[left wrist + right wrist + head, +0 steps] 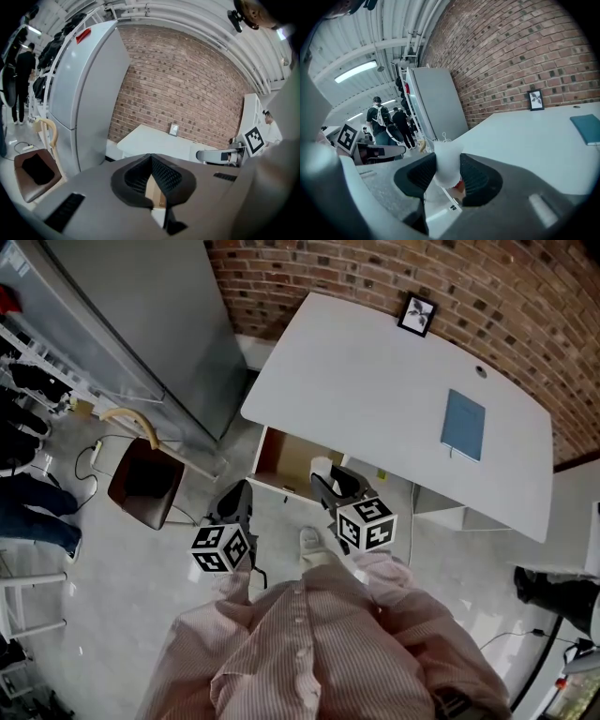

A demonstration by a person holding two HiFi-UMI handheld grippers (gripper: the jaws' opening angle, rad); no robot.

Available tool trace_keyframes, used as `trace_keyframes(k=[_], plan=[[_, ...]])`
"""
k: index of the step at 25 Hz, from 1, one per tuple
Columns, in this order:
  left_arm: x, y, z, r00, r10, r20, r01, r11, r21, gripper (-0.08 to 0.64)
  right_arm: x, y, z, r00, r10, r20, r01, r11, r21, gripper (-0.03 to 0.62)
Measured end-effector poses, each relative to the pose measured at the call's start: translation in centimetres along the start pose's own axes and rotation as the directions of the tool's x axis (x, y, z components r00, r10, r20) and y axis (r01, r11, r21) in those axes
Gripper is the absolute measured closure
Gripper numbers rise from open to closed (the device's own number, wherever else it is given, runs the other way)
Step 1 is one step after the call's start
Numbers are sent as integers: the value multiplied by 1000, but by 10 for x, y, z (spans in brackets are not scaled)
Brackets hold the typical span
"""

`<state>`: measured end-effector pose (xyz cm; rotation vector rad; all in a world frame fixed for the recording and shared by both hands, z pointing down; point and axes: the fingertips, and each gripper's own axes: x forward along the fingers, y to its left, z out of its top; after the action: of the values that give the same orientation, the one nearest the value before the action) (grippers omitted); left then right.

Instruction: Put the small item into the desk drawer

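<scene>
Under the near edge of the white desk point(375, 381), the desk drawer point(286, 454) stands pulled out, showing its wooden inside. My right gripper point(328, 482) is shut on a small white item point(322, 468) and holds it over the drawer's right part. In the right gripper view the white item point(447, 168) fills the gap between the black pads point(477, 180). My left gripper point(244, 489) hangs just left of the drawer's front corner, jaws together and holding nothing. In the left gripper view the left gripper point(151, 159) has its tips touching, with the drawer's wood point(153, 194) visible below.
A blue notebook point(463, 424) and a small picture frame point(416, 314) lie on the desk by the brick wall point(450, 277). A grey cabinet point(141, 324) stands at the left, with a brown chair point(145, 482) beside it. People stand at the far left point(37, 507). My shoe point(310, 541) is below the drawer.
</scene>
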<state>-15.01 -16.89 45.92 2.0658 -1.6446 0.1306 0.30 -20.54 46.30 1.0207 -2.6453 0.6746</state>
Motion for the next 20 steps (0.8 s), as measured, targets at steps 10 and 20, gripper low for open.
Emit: trace_keyframes(k=[10,20], plan=[[56,23,-29,995,30,-97,-38,995,-92,561,51,-15,-24,991,46,-129,-52,998,-41,430],[106,65,-72,976,-6,-218,-34,984,-176,561,133,-38,-82,953,32,-301,-55,996,-68,430]])
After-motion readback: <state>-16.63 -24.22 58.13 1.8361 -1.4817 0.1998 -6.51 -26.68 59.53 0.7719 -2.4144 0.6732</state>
